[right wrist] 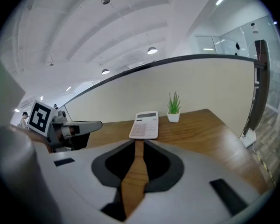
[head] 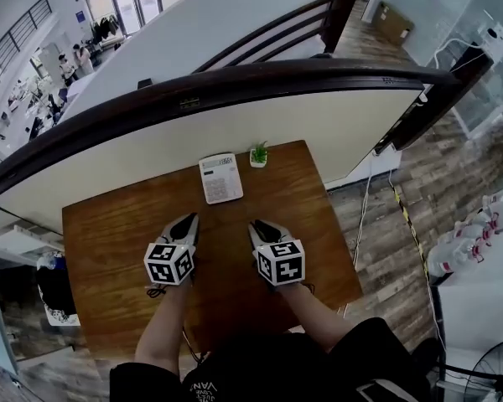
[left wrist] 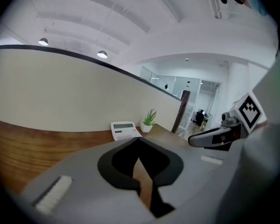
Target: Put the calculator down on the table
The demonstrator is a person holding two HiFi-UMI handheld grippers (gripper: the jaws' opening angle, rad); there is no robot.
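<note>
A white calculator lies flat on the brown wooden table, near its far edge. Neither gripper touches it. My left gripper hovers over the table short of the calculator. Its jaws meet at the tips, with nothing between them. My right gripper hangs beside it on the right, pointing toward the calculator. A narrow gap between its jaws shows only table wood. Each gripper appears in the other's view: the right gripper and the left gripper.
A small potted plant stands just right of the calculator. A cream partition wall topped by a dark rail runs behind the table. Wood-pattern floor with a cable lies past the table's right edge.
</note>
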